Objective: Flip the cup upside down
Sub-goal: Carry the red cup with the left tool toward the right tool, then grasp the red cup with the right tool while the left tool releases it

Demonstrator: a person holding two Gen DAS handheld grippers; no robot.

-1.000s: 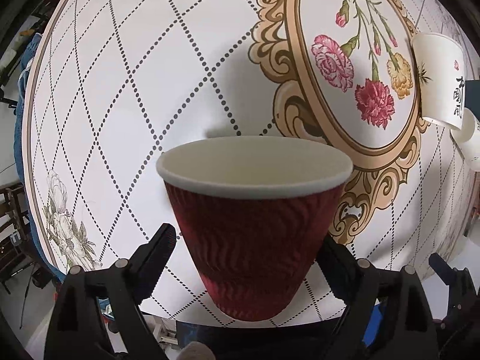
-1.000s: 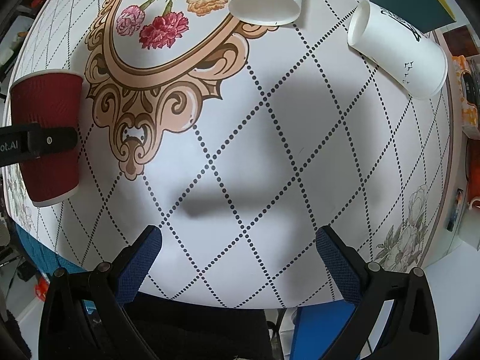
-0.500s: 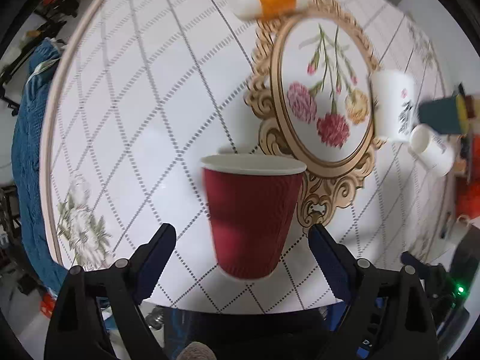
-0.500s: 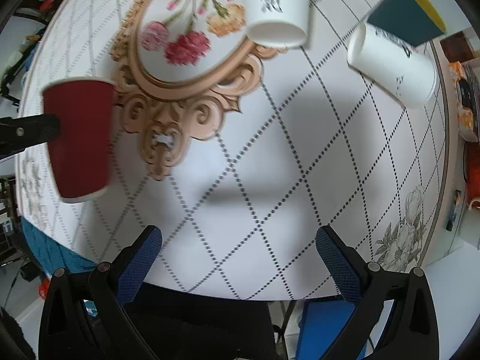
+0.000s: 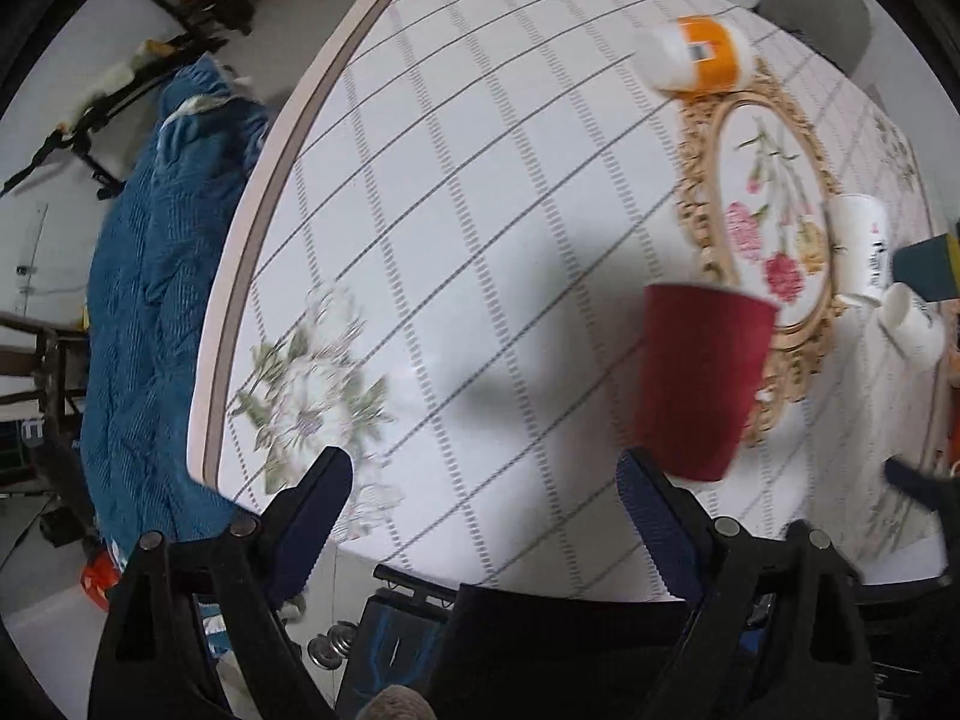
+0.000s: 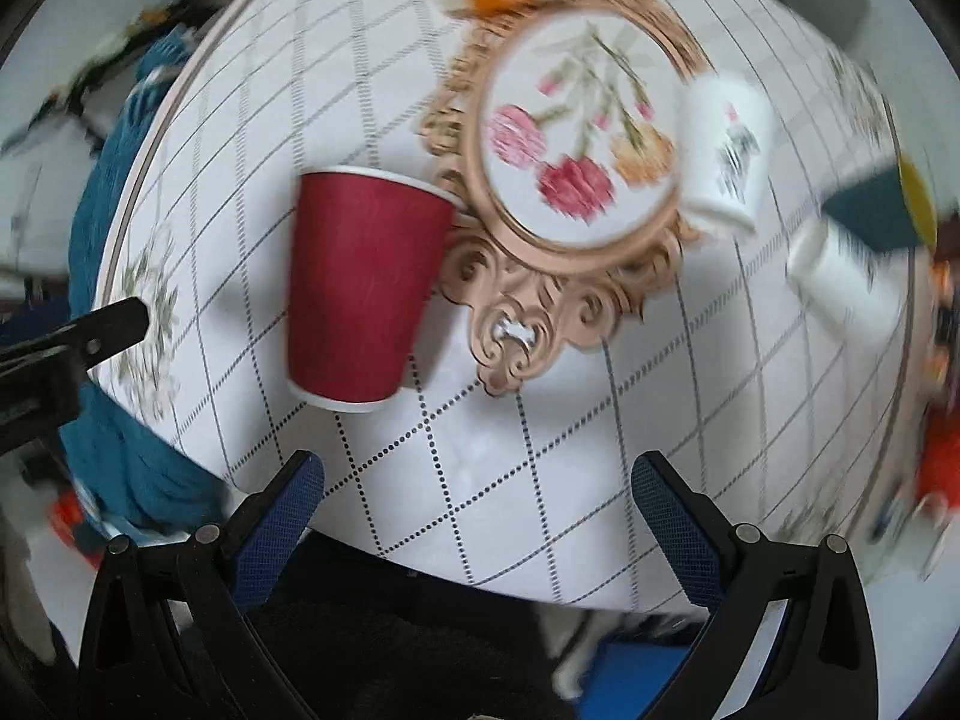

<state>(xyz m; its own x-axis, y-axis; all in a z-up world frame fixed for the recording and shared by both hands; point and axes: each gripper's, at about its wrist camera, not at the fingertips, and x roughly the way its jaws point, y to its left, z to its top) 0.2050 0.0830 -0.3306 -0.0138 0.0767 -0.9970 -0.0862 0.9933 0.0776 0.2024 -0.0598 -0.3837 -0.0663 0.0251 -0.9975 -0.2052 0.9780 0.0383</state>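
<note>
Standing free on the table (image 6: 600, 450) — red cup (image 6: 366, 288), wide rim up in the left view. Left gripper (image 5: 486, 498) gapes empty, cup ahead-right by its right finger; right gripper (image 6: 480, 492) also spread, cup ahead-left. Left looks nearer.

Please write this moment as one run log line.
left gripper: open, empty | right gripper: open, empty | red cup: ungripped, wide end toward floral medallion | flipped: cannot tell, blurred
</note>
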